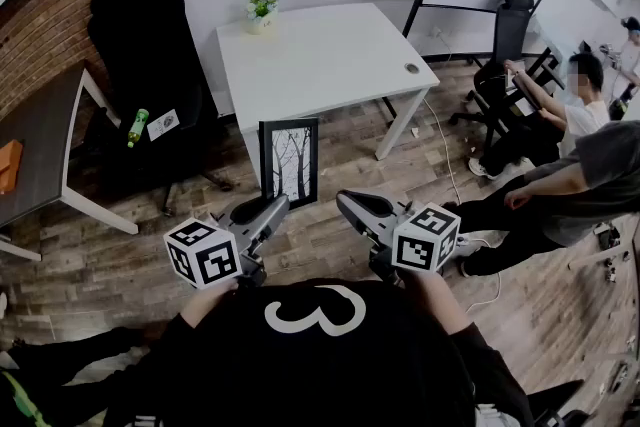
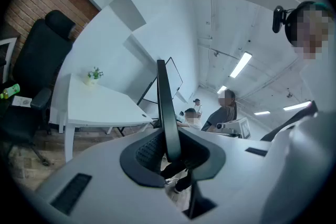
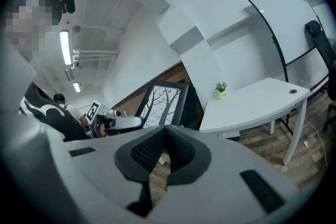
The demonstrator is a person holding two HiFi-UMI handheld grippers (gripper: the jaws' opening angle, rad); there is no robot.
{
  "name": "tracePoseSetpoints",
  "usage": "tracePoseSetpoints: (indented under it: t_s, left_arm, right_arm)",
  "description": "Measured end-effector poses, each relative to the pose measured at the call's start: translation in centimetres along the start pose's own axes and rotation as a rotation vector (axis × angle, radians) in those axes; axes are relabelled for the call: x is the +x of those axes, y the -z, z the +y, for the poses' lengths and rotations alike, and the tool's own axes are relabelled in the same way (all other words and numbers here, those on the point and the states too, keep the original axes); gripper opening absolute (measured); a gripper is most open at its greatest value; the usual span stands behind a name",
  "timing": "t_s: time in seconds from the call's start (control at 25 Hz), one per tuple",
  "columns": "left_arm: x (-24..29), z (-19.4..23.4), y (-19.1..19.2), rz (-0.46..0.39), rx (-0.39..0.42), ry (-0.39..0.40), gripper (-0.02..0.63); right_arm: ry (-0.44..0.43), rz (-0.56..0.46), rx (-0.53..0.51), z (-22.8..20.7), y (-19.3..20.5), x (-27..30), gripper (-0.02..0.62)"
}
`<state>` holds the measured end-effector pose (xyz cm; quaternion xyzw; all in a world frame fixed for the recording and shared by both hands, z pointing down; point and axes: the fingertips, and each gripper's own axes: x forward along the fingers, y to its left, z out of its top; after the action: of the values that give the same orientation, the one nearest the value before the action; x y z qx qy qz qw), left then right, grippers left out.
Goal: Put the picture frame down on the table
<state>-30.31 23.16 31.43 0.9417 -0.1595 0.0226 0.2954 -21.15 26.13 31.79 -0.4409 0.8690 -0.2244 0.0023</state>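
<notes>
The black rectangular picture frame with a bare-tree print [image 1: 290, 163] stands upright in the air over the wooden floor, at 12 o'clock from the person. The left gripper [image 1: 275, 208] pinches its lower edge; in the left gripper view the frame [image 2: 165, 107] runs edge-on between the pressed jaws. The right gripper [image 1: 350, 203], at 3 o'clock of the left, has its jaws pressed together on nothing. The white rectangular table [image 1: 320, 55] lies farther off at 12 o'clock, with a small potted plant [image 1: 261, 10] on its 11 o'clock corner.
</notes>
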Motion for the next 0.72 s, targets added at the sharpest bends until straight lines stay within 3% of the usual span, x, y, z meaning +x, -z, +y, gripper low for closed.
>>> tracePoseSetpoints:
  t_s: [0.72]
  left_arm:
    - [0.7,1.0,0.8,0.038,-0.025,0.077,0.075]
  right_arm:
    - [0.079,-0.008,0.045,-0.1,1.5,-0.3,0.023]
